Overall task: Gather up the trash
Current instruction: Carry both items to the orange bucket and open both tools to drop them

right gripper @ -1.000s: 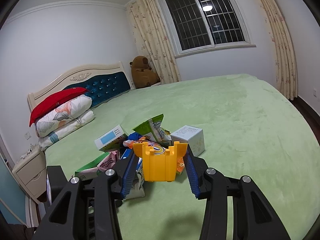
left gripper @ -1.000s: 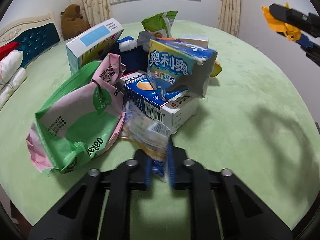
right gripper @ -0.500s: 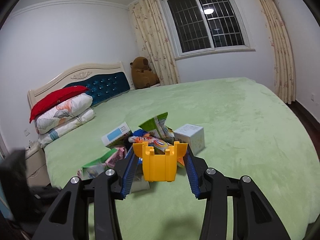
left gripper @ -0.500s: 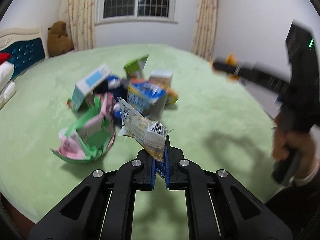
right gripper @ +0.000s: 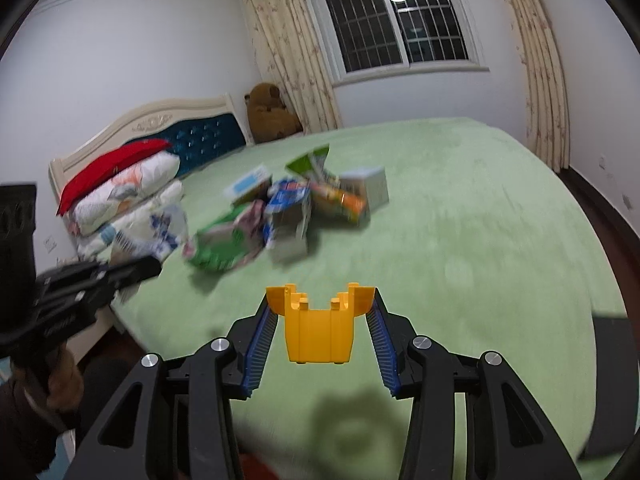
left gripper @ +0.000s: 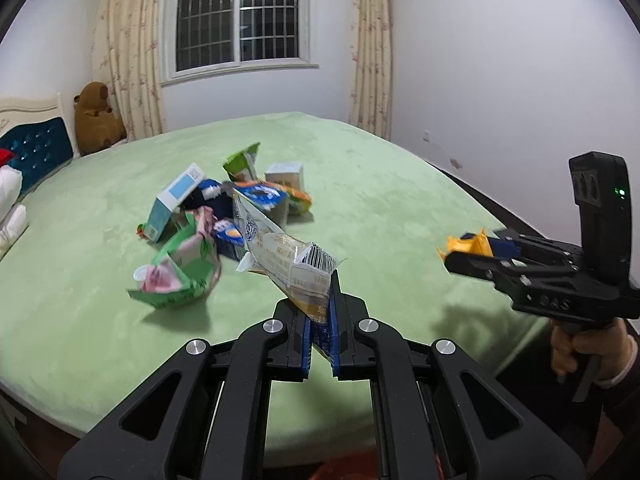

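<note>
Littering one green bed [left gripper: 400, 184]: two boxes, several wrappers, blurred.

The right tongs [right gripper: 320, 320] clamp a yellow plastic piece [right gripper: 319, 330] above the green bedspread [right gripper: 460, 240].

Green bedspread [left gripper: 380, 184], yellow block [right gripper: 319, 330]

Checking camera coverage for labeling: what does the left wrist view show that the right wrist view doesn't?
Left wrist only: the left tool shut on a crinkled snack wrapper, lifted clear of the trash pile.

Right wrist only: the right tool gripping a yellow plastic piece from behind, plus the red pillow on the stacked pillows.

Both: the pile on the green bed cover, the barred window, the brown teddy bear.
</note>
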`<state>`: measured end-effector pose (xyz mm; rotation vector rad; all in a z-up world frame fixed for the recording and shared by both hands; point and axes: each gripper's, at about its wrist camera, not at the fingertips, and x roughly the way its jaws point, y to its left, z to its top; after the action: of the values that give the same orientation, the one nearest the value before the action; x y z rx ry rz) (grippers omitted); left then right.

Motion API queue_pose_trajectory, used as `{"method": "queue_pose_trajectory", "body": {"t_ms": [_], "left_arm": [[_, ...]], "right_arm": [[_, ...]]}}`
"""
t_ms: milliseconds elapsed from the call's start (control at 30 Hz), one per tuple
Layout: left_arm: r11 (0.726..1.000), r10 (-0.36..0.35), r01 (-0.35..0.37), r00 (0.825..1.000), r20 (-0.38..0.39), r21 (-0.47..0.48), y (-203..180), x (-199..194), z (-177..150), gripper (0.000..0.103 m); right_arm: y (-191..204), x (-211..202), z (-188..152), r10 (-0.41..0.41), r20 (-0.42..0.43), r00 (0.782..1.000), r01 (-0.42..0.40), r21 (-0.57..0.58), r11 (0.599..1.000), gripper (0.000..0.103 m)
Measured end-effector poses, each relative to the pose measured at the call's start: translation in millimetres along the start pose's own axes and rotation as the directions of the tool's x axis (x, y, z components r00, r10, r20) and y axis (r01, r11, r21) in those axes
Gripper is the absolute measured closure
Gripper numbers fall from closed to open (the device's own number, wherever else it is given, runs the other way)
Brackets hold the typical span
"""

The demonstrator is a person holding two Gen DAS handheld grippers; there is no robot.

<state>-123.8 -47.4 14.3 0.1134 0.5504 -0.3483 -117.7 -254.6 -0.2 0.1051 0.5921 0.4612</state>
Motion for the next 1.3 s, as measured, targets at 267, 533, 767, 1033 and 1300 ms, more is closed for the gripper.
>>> {"method": "queue_pose_trajectory", "body": {"t_ms": [267, 533, 767, 1033, 1300], "left_arm": [[0.999, -0.034, 0.035, 0.998, -0.051, 0.017, -17, -12, -35, 0.097], [0.997, -0.070, 0.071, 0.976, -0.208, -0.004, -20, -21, -93, 0.097], [0.993, -0.120, 0.115, 0.917, -0.379, -0.036, -19, -9, -145, 0.097], [0.981, -0.190, 0.121, 0.764, -0.617, -0.152, -17, 47, -201, 0.097], [0.952, -0.293, 0.141, 0.672, -0.680, -0.271, -3, 77, -219, 0.097]], "right_arm": [[32, -26, -47, 0.006, -0.090, 0.996, -0.011, -0.045, 0.999, 0.058], [54, -13, -108, 0.038, -0.303, 0.952, -0.056, -0.053, 0.997, 0.058], [63, 7, -140, 0.021, -0.439, 0.898, -0.061, -0.077, 0.995, 0.058], [56, 39, -170, 0.001, -0.561, 0.828, -0.048, -0.069, 0.997, 0.058], [49, 69, -203, -0.021, -0.689, 0.725, -0.056, -0.089, 0.995, 0.058]]}}
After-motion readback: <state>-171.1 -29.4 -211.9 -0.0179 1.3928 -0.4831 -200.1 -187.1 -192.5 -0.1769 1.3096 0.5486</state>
